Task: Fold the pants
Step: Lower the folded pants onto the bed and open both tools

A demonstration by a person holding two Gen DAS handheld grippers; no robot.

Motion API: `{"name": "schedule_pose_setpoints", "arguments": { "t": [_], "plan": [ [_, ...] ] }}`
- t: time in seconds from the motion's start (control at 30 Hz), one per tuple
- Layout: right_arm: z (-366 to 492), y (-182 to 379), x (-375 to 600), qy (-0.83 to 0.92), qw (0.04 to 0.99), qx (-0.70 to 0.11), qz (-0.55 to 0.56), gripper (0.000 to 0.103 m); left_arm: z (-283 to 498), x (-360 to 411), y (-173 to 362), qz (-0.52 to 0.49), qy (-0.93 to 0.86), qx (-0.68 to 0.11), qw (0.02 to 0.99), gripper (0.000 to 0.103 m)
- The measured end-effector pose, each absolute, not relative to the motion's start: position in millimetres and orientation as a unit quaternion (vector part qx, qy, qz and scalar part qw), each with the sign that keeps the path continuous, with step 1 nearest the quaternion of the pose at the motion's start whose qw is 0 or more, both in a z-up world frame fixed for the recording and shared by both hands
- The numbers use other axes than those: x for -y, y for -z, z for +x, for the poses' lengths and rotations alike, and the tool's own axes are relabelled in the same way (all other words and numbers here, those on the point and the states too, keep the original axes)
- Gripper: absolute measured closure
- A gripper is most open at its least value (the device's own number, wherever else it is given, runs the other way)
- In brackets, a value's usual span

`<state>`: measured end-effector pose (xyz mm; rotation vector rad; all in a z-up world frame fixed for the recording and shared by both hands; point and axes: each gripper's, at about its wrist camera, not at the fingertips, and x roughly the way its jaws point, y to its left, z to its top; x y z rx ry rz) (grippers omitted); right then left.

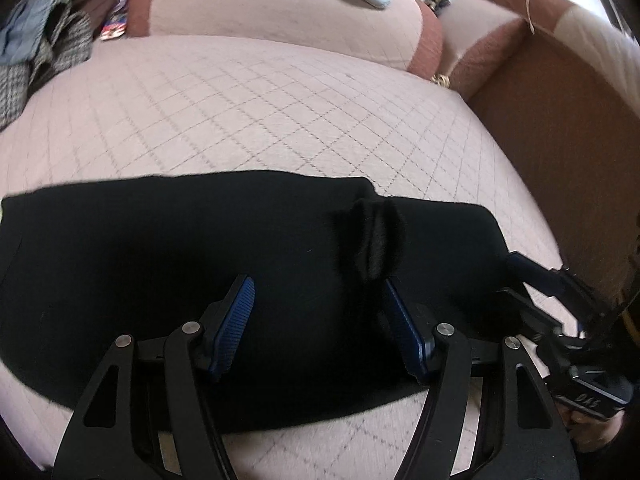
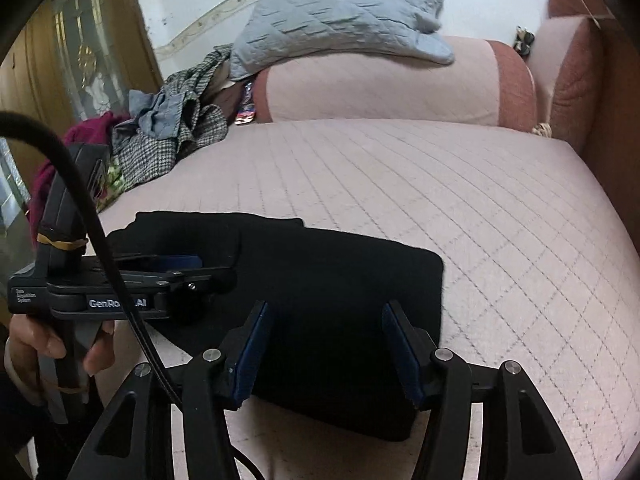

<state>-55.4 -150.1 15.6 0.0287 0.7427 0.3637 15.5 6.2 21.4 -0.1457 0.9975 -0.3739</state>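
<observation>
Both wrist views close above pants (image 1: pixel 200 264)

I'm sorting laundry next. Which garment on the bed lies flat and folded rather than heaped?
The black pants under both open grippers lie flat; the checked and blue clothes sit crumpled in a heap near the bolster.

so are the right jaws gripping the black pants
Apart. The right wrist view shows the right gripper open, both pads bare, above the folded black pants.
</observation>
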Motion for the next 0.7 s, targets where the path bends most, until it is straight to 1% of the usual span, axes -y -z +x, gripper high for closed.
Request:
{"name": "schedule_pose_setpoints", "arguments": {
  "t": [0.17,0.23,0.3,0.47,0.7],
  "plan": [
    [-38.6,-7.1,117.2,-0.193,0.911,-0.364,-0.024,0.047,3.0,-37.3,-28.1,-0.146,0.178,-0.472,0.851,0.037],
    [-29.5,0.0,102.7,-0.195,0.907,-0.371,-0.036,0.049,-6.9,-55.8,-32.7,-0.175,0.164,-0.464,0.853,0.037],
    [-26.7,2.7,90.9,-0.192,0.909,-0.366,-0.049,0.049,-16.6,-74.6,-36.4,-0.195,0.145,-0.454,0.857,0.037],
    [-31.2,-1.1,70.8,-0.202,0.908,-0.359,-0.077,0.049,-36.2,-109.0,-42.8,-0.194,0.09,-0.442,0.871,0.037],
    [-39.0,-23.8,66.3,-0.24,0.905,-0.348,-0.044,0.049,-48.5,-136.1,-42.8,-0.18,0.038,-0.431,0.883,0.037]
  ]
}}
